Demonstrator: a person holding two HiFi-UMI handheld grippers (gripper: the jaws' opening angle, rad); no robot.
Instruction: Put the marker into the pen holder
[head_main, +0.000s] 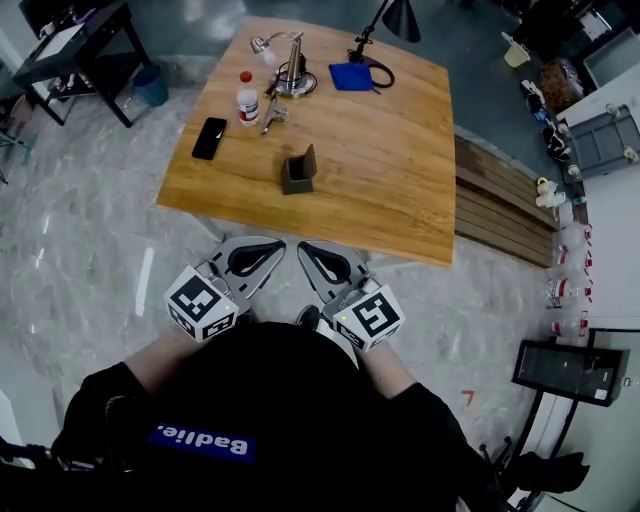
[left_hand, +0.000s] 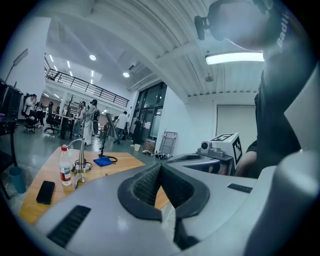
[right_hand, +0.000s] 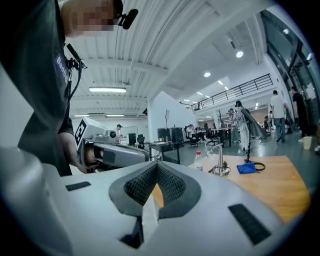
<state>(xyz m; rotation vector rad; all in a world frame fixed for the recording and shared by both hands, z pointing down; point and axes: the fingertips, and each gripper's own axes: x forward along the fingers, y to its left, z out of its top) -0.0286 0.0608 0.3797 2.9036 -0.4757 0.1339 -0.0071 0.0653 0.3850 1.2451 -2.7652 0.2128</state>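
The dark brown pen holder (head_main: 297, 171) stands upright near the middle of the wooden table (head_main: 400, 170). A small grey object (head_main: 273, 115) lies beside the bottle; I cannot tell whether it is the marker. My left gripper (head_main: 282, 244) and right gripper (head_main: 301, 248) are held side by side at chest height, short of the table's near edge, tips almost touching. Both are shut with nothing between the jaws, as the left gripper (left_hand: 160, 166) and right gripper (right_hand: 156, 165) views show. The holder is hidden in both gripper views.
On the table's far side are a black phone (head_main: 209, 138), a red-capped bottle (head_main: 247, 98), a small metal lamp (head_main: 290, 72), a blue cloth (head_main: 350, 76) and a black lamp (head_main: 385, 25). A wooden bench (head_main: 500, 205) runs along the table's right. People stand far off in the hall.
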